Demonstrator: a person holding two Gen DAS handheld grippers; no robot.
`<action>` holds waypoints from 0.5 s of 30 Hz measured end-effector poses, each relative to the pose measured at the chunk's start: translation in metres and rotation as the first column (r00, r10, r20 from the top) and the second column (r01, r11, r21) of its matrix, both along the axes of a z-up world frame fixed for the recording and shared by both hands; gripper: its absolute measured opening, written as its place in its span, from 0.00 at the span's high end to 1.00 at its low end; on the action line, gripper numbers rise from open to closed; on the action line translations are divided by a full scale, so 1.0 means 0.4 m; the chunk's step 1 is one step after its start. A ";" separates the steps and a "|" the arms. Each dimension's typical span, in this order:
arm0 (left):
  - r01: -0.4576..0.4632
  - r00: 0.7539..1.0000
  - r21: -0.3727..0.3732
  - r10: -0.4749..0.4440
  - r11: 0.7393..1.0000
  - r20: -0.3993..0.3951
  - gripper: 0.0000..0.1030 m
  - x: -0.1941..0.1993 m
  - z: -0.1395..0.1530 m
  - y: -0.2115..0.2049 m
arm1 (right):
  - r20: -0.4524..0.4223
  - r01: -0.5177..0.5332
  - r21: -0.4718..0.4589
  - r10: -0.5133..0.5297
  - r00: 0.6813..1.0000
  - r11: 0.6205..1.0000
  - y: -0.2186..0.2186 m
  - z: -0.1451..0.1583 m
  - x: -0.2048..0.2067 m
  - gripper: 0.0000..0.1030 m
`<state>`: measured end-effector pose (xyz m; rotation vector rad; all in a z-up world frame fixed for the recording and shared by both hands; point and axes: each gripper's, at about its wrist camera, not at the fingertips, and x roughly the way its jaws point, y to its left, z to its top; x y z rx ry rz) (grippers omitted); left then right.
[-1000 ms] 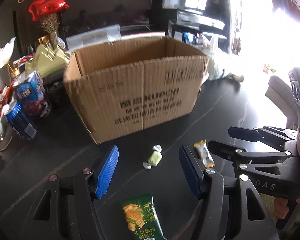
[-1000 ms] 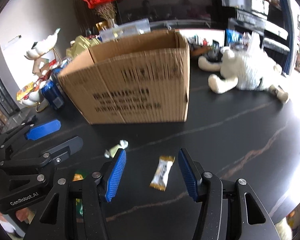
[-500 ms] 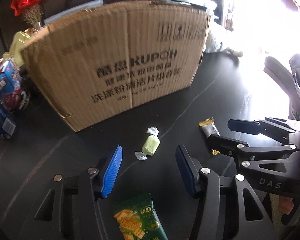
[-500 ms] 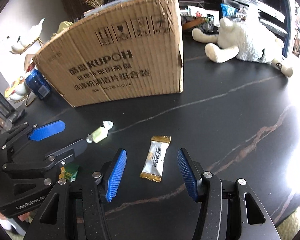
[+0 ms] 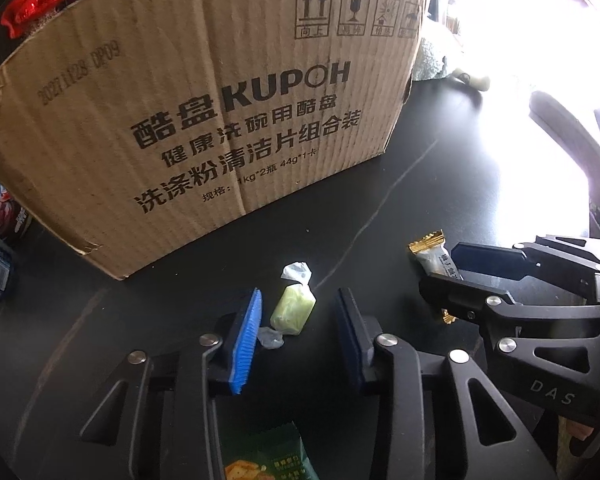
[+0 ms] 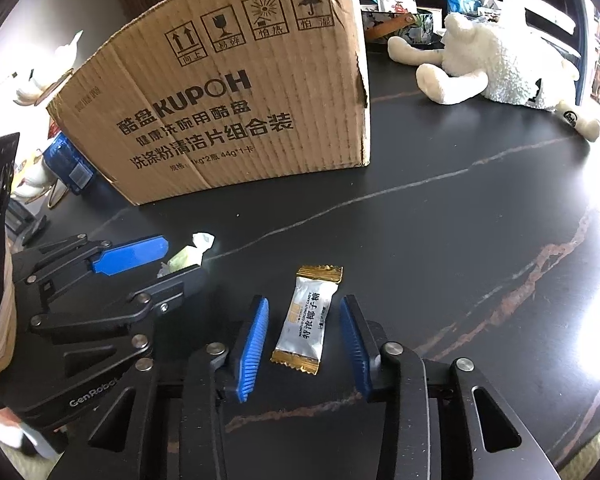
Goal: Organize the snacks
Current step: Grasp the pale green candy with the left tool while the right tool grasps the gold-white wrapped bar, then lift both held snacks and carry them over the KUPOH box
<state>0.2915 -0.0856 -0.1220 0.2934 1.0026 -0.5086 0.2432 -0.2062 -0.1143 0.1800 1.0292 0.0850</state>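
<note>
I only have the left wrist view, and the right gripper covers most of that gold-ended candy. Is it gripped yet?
Observer: No. The white candy lies flat on the table between the right gripper's jaws. They have just been closing, but a gap remains on each side.
Operator: What's the pale thing past the box corner?
Observer: A white plush toy, lying on its side to the right of the cardboard box.

Brown box with black print. Pale green candy in clear wrap. White candy with gold ends. Blue pads. Black table with pale and rust veins. Cream plush at 1 o'clock.
</note>
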 end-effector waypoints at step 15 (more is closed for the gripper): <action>-0.007 1.000 -0.008 0.007 1.000 -0.012 0.82 -0.003 0.004 -0.020 | 0.018 -0.013 0.017 0.012 1.000 1.000 -0.001 0.007 0.007 0.79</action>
